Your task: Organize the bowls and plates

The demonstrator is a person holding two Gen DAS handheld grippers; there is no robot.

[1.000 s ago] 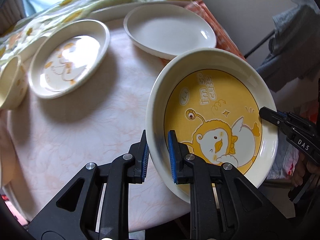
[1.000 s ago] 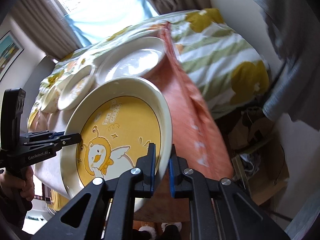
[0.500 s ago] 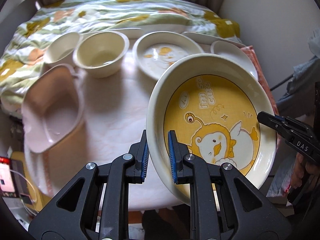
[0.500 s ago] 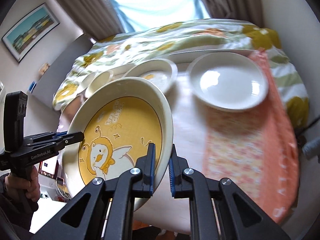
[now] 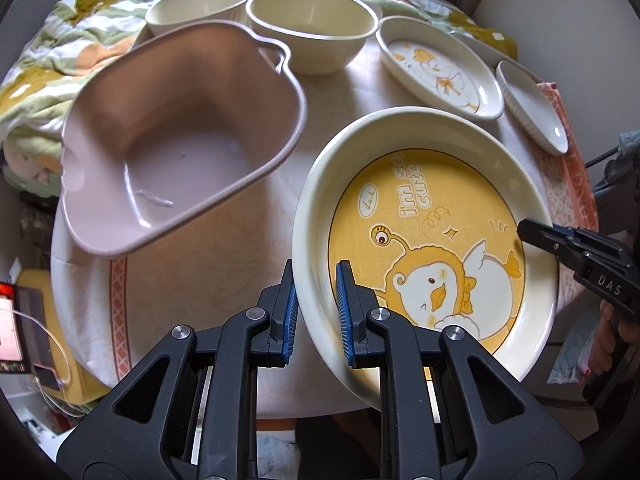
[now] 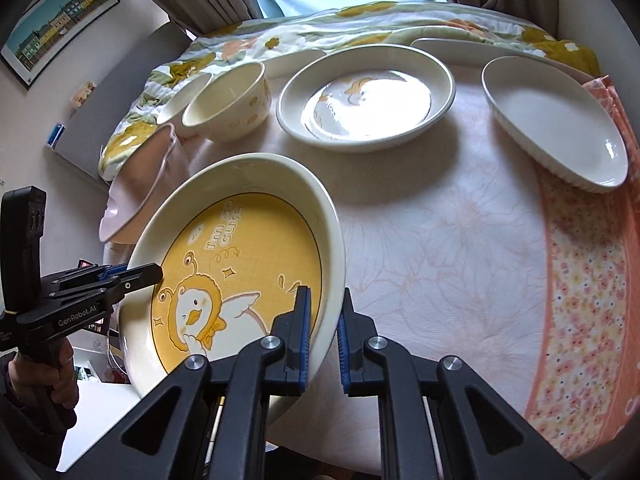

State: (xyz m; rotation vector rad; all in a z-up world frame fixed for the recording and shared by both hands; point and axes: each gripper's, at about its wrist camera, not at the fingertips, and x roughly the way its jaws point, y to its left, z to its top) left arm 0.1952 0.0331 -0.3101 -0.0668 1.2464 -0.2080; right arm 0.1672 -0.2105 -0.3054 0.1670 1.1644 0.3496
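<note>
A large cream plate (image 5: 440,208) with a yellow cartoon-duck centre hangs tilted above the round table (image 5: 224,272), held from both sides. My left gripper (image 5: 316,312) is shut on its left rim, blue pads on either side of the edge. My right gripper (image 6: 323,336) is shut on the opposite rim of the same plate (image 6: 240,240). Each view shows the other gripper's tip on the far rim: the right gripper (image 5: 524,230) and the left gripper (image 6: 154,272). A pink heart-shaped basin (image 5: 180,140) stands empty just left of the plate.
Two cream bowls (image 5: 312,28) (image 5: 200,4) stand behind the basin. A smaller duck plate (image 6: 368,100) and a white ribbed oval dish (image 6: 552,120) lie at the back right. A floral quilt (image 6: 320,28) borders the table's far side, and an orange flowered cloth (image 6: 580,280) covers its right edge.
Both grippers carried the yellow plate leftward across the table. The pink basin and the bowls came into view and now lie close beside it. Both grips held unchanged.
</note>
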